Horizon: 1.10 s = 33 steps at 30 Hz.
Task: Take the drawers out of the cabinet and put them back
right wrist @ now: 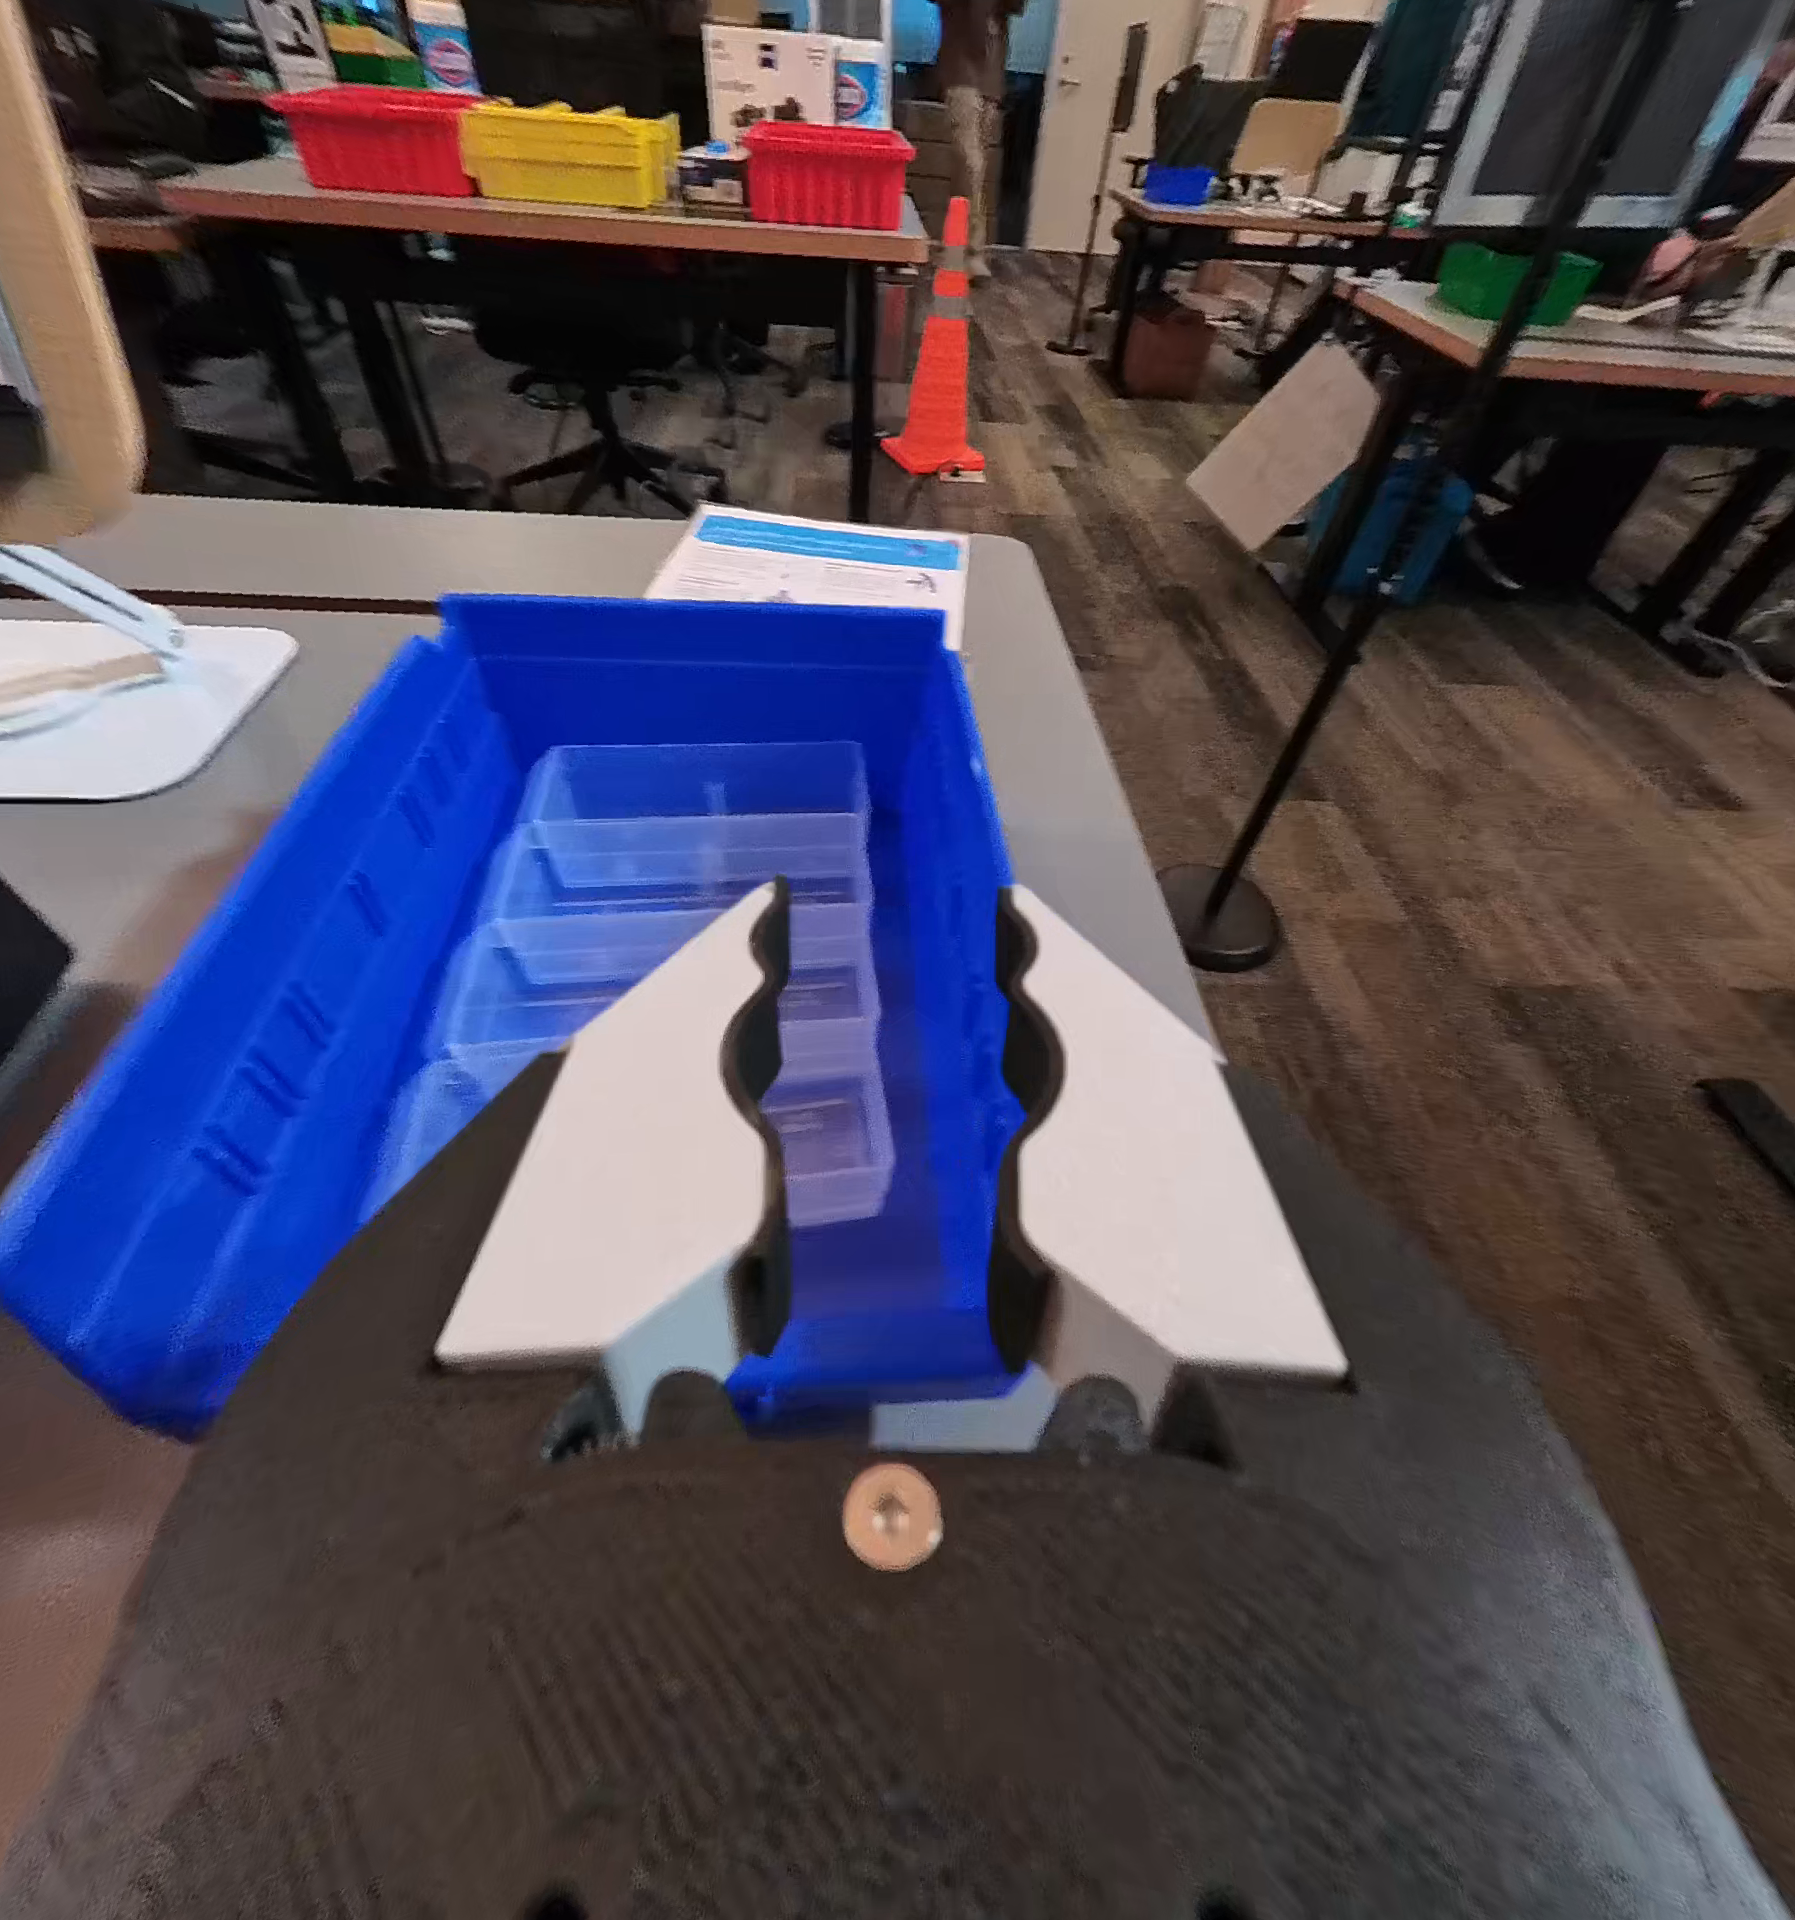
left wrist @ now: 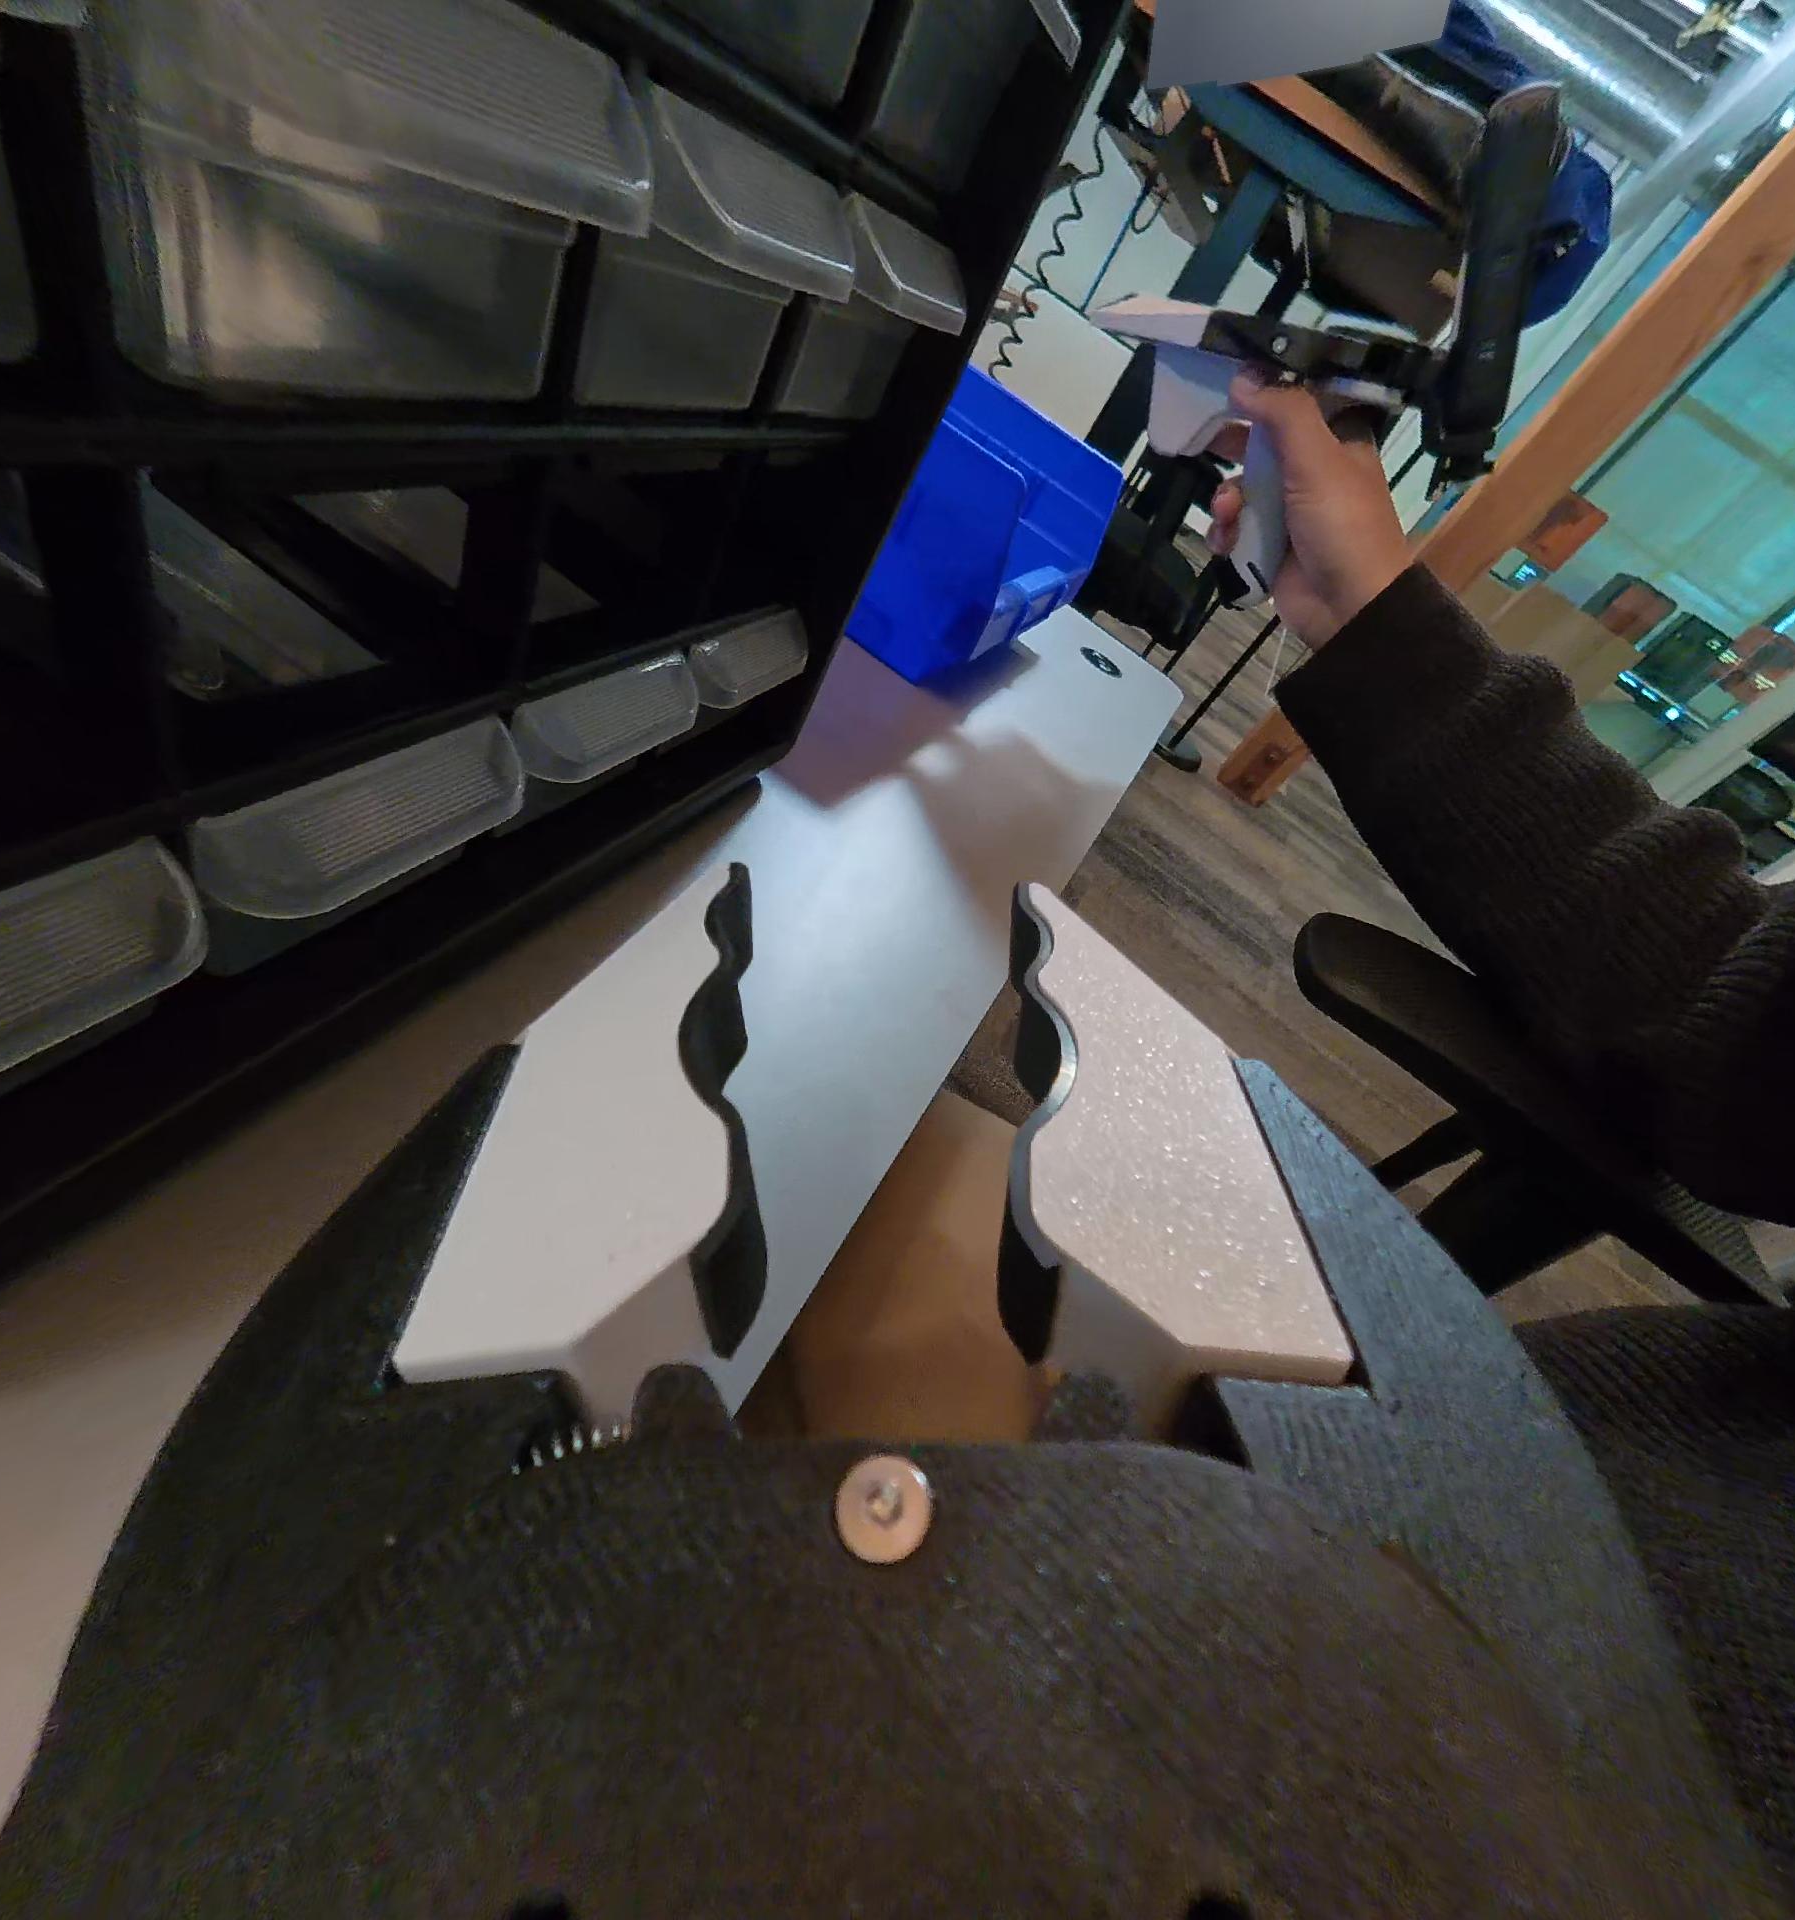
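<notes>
The black cabinet (left wrist: 477,582) fills the left of the left wrist view, cut off by the frame; one middle row has empty slots, dark and hard to read. At its far end a blue bin (right wrist: 280,997) sits on the grey table (left wrist: 924,894), holding several clear drawers (right wrist: 706,821), blurred and partly hidden. The left gripper (left wrist: 877,1101) is spread, empty, above the table edge. The right gripper (right wrist: 888,1112) hangs over the bin, jaws apart, gripping nothing.
</notes>
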Each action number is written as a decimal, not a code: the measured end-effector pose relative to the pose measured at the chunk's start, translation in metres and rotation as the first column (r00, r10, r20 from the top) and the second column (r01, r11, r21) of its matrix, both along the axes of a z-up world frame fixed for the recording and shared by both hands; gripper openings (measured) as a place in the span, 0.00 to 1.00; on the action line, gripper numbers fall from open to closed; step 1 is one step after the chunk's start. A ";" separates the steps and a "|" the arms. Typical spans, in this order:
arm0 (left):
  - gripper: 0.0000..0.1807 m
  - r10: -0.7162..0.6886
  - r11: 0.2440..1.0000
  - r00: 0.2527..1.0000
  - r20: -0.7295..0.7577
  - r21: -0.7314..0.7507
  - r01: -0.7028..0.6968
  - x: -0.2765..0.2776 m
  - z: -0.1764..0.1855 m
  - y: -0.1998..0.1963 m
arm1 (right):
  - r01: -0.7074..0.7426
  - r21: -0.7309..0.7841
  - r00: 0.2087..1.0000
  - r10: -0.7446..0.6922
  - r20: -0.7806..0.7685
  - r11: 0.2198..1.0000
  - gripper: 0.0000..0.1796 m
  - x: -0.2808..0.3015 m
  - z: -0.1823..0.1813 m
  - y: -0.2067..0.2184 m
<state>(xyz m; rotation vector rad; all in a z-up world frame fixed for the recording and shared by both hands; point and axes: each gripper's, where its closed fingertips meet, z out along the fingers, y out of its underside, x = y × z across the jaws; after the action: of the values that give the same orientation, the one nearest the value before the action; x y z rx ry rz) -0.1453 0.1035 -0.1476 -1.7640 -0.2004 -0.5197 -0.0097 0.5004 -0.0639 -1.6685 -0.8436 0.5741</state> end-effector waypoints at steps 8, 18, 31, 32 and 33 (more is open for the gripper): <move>0.25 -0.006 1.000 1.000 0.004 -0.010 0.006 0.002 -0.003 0.001 | 0.147 0.025 0.981 -0.149 0.122 0.989 0.42 0.023 -0.031 0.030; 0.25 -0.009 1.000 1.000 0.013 -0.012 0.009 0.002 -0.004 0.001 | 0.119 -0.218 0.992 -0.108 0.059 0.969 0.38 0.027 -0.058 0.034; 0.25 -0.014 1.000 1.000 0.010 -0.017 0.014 0.005 -0.005 0.001 | 0.108 -0.352 0.994 -0.112 0.009 0.930 0.10 0.019 -0.090 0.043; 0.25 -0.013 1.000 1.000 0.009 -0.017 0.013 0.004 -0.005 0.001 | 0.085 -0.359 0.996 -0.086 0.011 0.930 0.06 0.017 -0.091 0.040; 0.25 -0.013 1.000 1.000 0.009 -0.016 0.013 0.004 -0.005 0.001 | 0.065 -0.364 0.998 -0.062 0.020 0.929 0.04 0.015 -0.092 0.036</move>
<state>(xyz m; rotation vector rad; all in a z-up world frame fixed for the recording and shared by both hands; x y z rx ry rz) -0.1409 0.1049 -0.1523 -1.7803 -0.2001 -0.5369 0.0056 0.5369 -0.1556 -2.0289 -0.7142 0.7121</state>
